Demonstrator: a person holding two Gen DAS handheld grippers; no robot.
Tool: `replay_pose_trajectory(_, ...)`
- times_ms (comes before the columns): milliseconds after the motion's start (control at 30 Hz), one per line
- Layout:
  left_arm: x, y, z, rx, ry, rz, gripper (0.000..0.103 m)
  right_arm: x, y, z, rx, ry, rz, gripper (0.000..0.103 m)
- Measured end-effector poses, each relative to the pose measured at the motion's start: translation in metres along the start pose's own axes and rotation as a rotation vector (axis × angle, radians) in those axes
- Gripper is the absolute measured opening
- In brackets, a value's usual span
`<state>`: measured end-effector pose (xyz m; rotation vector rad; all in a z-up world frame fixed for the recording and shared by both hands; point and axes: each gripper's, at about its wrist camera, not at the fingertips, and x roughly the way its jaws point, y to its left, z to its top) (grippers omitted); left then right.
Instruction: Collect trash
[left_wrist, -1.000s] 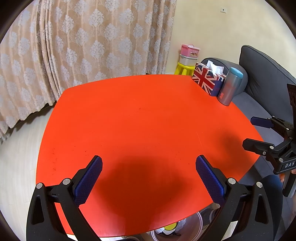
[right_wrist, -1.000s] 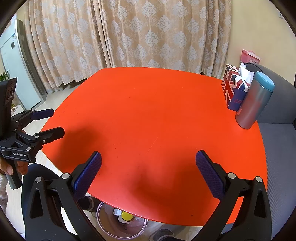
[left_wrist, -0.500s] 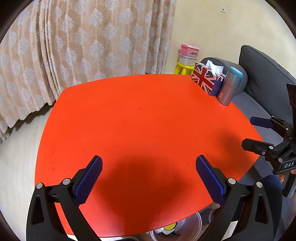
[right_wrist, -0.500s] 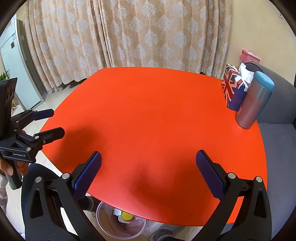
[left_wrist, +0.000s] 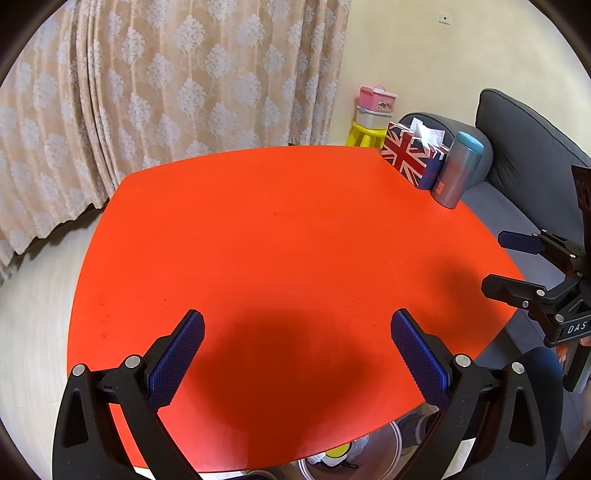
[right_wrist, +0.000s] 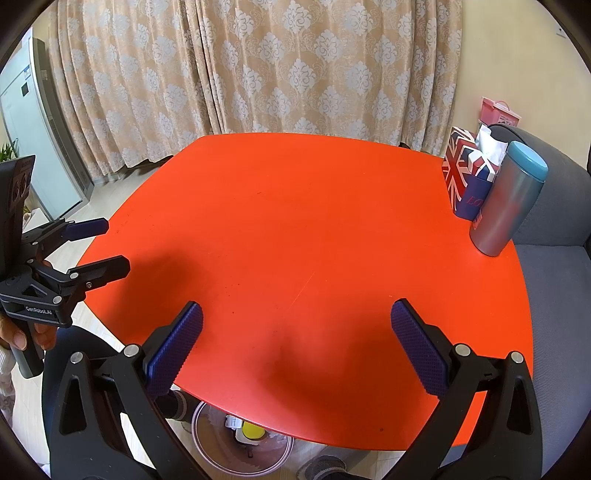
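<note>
The orange table (left_wrist: 280, 236) carries no loose trash in either view. My left gripper (left_wrist: 295, 332) is open and empty over the table's near edge; it also shows at the left of the right wrist view (right_wrist: 99, 245). My right gripper (right_wrist: 295, 325) is open and empty over the near edge; it also shows at the right of the left wrist view (left_wrist: 498, 262). A clear bin (right_wrist: 243, 443) on the floor under the near edge holds a yellow item (right_wrist: 253, 430) and scraps; it also shows in the left wrist view (left_wrist: 351, 454).
A Union Jack tissue box (left_wrist: 413, 155) and a grey tumbler with a teal lid (left_wrist: 456, 170) stand at the table's far right corner. A grey sofa (left_wrist: 524, 155) runs along the right. Curtains (left_wrist: 184, 81) hang behind. A yellow stool (left_wrist: 365, 134) holds boxes.
</note>
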<state>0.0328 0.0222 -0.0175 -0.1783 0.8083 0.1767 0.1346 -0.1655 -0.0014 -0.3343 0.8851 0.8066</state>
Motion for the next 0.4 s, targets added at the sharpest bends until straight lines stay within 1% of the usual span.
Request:
replay_pose_trajectory(67,0.0000,-0.0002,-0.0001,-0.001,0.000,-0.007,0.097,-0.0001,0.0001,0.0002,0.001,-0.001,0.001,0.100)
replay_pose_trajectory(300,0.0013,0.0015,-0.0009,-0.001,0.005,0.017,0.097,0.0000,0.0002,0.0001,0.001,0.001,0.000,0.100)
replay_pose_trajectory(400,0.0029,0.0033,0.0003,-0.009,0.013,0.012,0.097,0.0001,-0.0001,0.0003,0.001,0.001,0.000,0.100)
